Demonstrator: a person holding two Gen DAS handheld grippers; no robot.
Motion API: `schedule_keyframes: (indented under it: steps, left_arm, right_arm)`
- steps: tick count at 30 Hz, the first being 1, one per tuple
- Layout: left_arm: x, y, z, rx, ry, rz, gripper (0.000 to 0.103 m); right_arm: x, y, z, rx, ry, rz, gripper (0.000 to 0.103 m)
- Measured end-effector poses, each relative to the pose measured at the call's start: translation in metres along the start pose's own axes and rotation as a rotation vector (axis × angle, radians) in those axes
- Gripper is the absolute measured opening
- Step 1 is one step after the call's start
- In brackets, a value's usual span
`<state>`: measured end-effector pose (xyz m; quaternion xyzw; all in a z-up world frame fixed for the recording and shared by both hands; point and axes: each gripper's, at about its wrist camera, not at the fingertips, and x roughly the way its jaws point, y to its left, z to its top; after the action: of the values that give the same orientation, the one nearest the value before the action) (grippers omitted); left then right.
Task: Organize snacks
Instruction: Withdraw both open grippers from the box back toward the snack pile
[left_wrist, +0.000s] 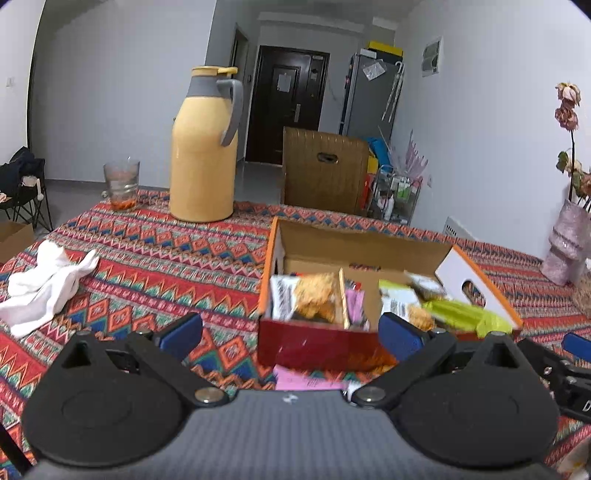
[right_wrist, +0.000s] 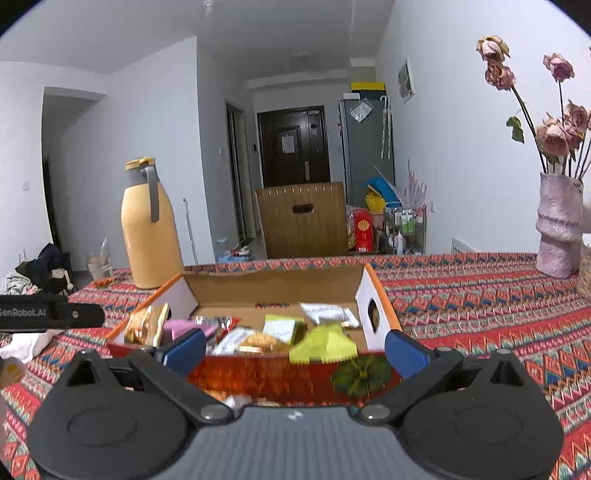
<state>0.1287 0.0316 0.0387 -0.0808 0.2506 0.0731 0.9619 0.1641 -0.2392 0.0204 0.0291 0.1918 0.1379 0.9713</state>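
Most snack packets are already placed in the box; one pink packet is left outside. The left gripper and the right gripper are both held wide open, with nothing grasped.

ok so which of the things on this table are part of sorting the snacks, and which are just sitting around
Part of the job:
- cardboard box, open
- snack packets inside it, like the green packet
- pink packet on the cloth before the box
- left gripper and right gripper, both open and empty

Just lying about:
- yellow thermos
- glass
- white cloth
- vase of dried roses
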Motion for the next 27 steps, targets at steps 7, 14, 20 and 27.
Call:
schedule_keyframes:
  steps: [7, 14, 20, 27]
  left_arm:
    - [-0.011, 0.016, -0.024, 0.013, 0.038, 0.011, 0.103]
    - [-0.013, 0.025, -0.048, 0.019, 0.060, 0.022, 0.103]
    - [-0.008, 0.028, -0.060, 0.024, 0.058, 0.027, 0.103]
    - [-0.008, 0.029, -0.066, 0.022, 0.051, 0.012, 0.103]
  right_arm:
    - [-0.017, -0.008, -0.023, 0.002, 0.044, -0.008, 0.103]
    - [-0.031, -0.016, -0.046, 0.007, 0.087, -0.020, 0.103]
    - [-0.038, -0.020, -0.057, 0.018, 0.103, -0.027, 0.103]
    - [-0.041, -0.027, -0.068, 0.040, 0.122, -0.043, 0.103]
